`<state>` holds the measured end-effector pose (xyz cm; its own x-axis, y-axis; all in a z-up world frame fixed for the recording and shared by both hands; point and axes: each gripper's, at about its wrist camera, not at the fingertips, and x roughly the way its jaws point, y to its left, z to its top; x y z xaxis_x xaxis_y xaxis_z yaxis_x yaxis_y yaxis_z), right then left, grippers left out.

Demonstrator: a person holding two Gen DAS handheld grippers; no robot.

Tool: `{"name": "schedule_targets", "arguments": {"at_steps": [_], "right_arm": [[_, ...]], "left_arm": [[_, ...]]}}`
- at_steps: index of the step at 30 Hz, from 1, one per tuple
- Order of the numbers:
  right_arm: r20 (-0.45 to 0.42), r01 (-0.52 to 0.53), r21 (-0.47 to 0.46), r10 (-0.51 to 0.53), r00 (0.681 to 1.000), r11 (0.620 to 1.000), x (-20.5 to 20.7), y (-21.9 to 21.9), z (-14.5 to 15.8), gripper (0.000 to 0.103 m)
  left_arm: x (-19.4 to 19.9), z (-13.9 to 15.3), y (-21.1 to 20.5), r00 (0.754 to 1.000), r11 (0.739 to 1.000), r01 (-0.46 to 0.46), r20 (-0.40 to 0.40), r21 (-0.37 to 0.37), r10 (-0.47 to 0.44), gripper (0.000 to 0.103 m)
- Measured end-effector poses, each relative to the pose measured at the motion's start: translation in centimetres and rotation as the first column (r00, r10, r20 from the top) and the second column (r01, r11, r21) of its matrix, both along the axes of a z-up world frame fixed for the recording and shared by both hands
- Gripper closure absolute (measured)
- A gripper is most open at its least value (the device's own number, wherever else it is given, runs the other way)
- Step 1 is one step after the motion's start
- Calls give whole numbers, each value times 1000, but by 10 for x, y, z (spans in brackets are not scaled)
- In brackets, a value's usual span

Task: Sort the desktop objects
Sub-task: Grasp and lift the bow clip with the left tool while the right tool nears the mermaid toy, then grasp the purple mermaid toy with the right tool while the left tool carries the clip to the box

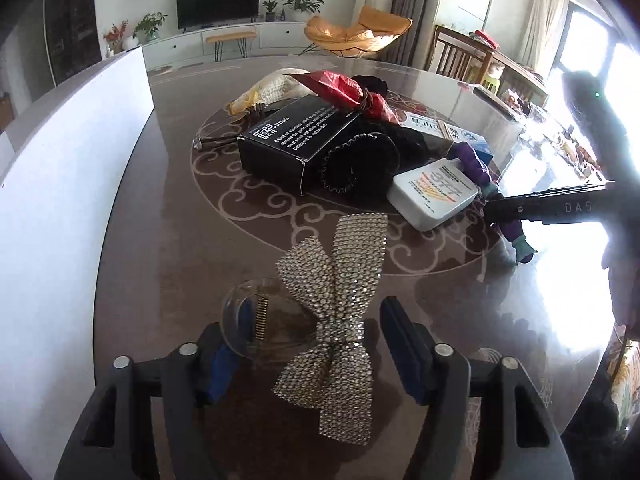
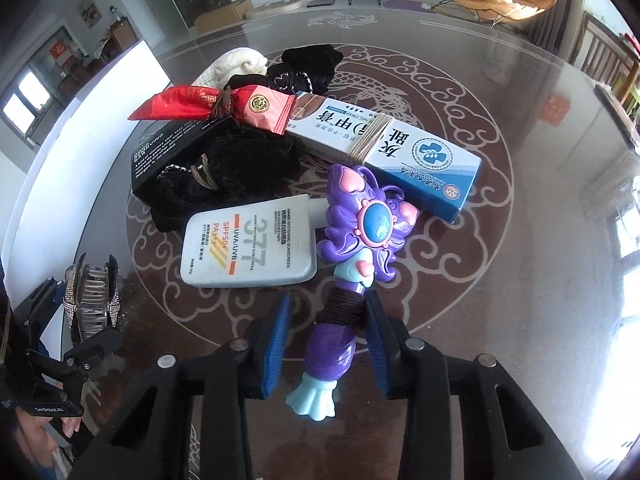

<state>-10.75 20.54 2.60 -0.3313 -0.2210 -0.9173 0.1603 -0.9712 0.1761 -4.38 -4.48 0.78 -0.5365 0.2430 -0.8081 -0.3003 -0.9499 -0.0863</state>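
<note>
A heap of objects is seen on the round table (image 1: pixel 168 240): a black box (image 1: pixel 296 140), a sunscreen tube (image 2: pixel 248 244) and a purple toy wand (image 2: pixel 352 240). The wand's handle is flanked by the wide-open right gripper (image 2: pixel 326 344), ungripped. A rhinestone bow clip (image 1: pixel 336 320) is straddled by the left gripper (image 1: pixel 316 352), jaws apart.

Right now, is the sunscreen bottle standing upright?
No. The sunscreen bottle lies flat on the table, label up, beside the purple toy wand.

Patterned round table (image 2: pixel 500 280) under sunscreen tube (image 2: pixel 248 240), toy wand (image 2: pixel 360 232)
</note>
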Motion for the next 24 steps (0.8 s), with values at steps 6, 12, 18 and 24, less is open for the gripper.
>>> {"name": "schedule_targets", "arguments": {"at_steps": [6, 12, 18, 24], "right_arm": [[-13, 5, -141, -7, 1000, 990, 29, 29, 19, 80], [-65, -34, -172, 24, 998, 984, 43, 27, 58, 85], [-5, -138, 13, 139, 990, 990, 42, 8, 44, 90], [52, -207, 52, 204, 978, 977, 48, 0, 24, 33]], "left_arm": [[17, 17, -5, 999, 994, -12, -35, 112, 16, 52], [22, 58, -6, 996, 982, -8, -84, 188, 24, 52], [29, 57, -13, 998, 984, -13, -65, 178, 25, 52], [37, 49, -13, 999, 980, -13, -45, 196, 22, 53]]}}
